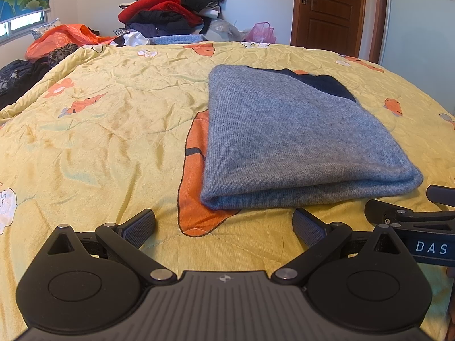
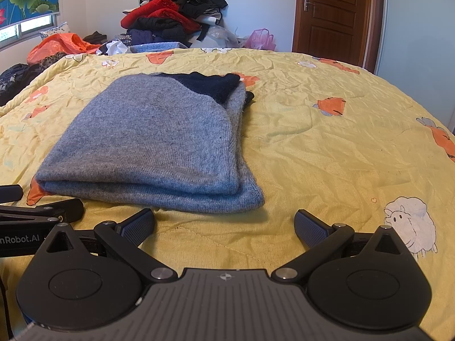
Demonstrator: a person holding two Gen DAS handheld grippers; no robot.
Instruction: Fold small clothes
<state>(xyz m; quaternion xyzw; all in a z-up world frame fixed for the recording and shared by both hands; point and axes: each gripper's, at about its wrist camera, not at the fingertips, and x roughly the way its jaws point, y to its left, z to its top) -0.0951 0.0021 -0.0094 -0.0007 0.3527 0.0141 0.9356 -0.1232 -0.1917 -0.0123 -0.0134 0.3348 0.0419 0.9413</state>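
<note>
Hovering wide open and empty, left hand-held gripper [image 1: 224,224] and right hand-held gripper [image 2: 224,224] sit just short of the folded grey sweater [image 2: 159,142] on the bed's yellow quilt [image 2: 327,142]. Looks nearly done; tidy the dark collar [image 2: 210,85], press layers flat.

Two low wrist views side by side; both near the folded sweater [image 1: 287,142]

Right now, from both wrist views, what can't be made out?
- Folded grey knit garment: its underside and inner layers, both views, hidden by its top layer.
- Dark navy fabric: separate item or the same garment, unclear; mostly covered by grey knit.
- Right hand-held gripper: left wrist view, cut off by the right edge.
- Heaped clothes pile: single items too tangled to tell.
</note>
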